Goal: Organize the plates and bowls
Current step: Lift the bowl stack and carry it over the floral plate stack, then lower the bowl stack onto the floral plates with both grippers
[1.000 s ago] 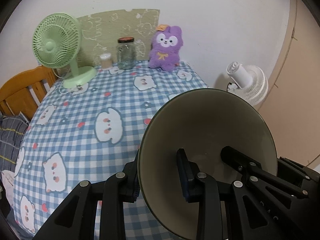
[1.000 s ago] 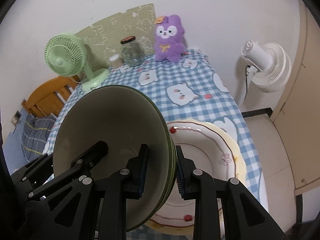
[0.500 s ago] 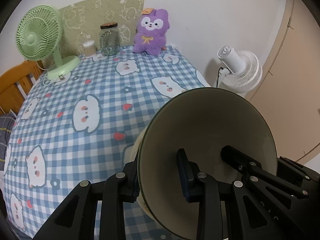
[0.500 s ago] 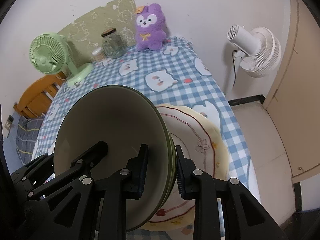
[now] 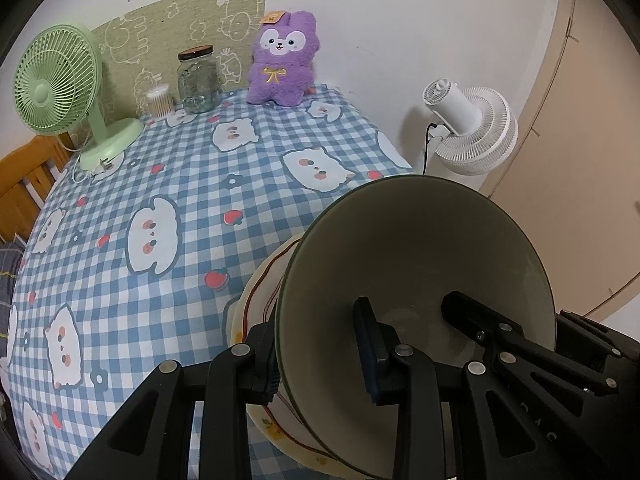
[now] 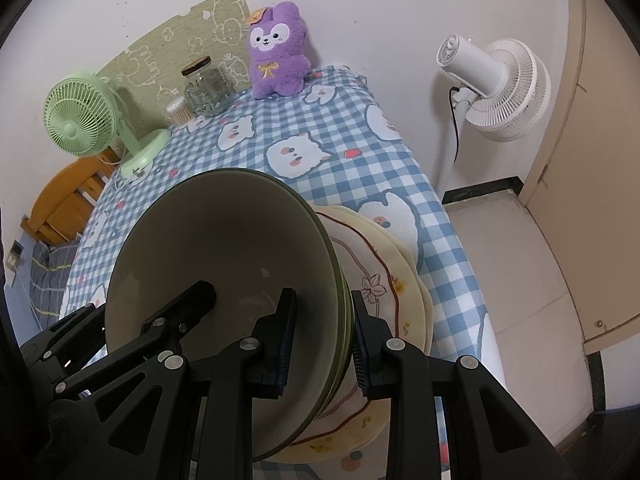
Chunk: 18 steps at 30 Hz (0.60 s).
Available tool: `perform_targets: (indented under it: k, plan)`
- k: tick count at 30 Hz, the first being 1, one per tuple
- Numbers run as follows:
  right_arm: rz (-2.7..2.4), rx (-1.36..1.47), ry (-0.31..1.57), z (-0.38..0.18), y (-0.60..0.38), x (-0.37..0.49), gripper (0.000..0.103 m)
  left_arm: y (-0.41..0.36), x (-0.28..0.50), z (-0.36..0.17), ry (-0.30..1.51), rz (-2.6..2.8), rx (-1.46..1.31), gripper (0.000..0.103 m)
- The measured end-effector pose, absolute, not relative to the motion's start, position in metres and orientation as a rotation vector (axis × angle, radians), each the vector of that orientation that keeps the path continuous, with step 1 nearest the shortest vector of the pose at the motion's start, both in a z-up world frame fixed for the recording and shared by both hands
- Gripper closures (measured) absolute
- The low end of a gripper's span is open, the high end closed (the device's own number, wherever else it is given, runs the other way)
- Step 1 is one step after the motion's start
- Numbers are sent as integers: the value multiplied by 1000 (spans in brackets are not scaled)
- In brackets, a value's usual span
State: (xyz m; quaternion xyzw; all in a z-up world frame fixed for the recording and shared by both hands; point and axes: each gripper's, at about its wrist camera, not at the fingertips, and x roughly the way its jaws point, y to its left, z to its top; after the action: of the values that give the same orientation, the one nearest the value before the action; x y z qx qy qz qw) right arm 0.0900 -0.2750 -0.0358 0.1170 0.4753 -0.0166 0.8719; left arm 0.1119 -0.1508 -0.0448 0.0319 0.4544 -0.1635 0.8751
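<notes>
L jaws: your left gripper [image 5: 320,354] is clamped narrow on the rim of the green bowl stack [image 5: 416,280], one pad inside, one outside.
R jaws: your right gripper [image 6: 320,338] is pinched on the opposite rim [image 6: 224,276].
Below jaws: cream plates [image 6: 384,280] w/ red line, stacked on the checked tablecloth [image 5: 192,200].
R view only: stacked rims edge-on; floor beyond the table.
Blocking: bowls hide most of the plates.
Beyond jaws: purple plush [image 5: 282,66], glass jar [image 5: 198,80], green fan [image 5: 60,84]; white fan [image 6: 496,84] off table.
</notes>
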Motion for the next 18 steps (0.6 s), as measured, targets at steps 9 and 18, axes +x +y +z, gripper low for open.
perform_targets:
  k: [9, 18]
  plan:
    - [-34, 269, 979, -38, -278, 94, 73, -151, 116, -45, 949, -341, 60, 73]
    - [-32, 272, 965, -38, -282, 90, 73, -151, 118, -43, 951, -334, 60, 70]
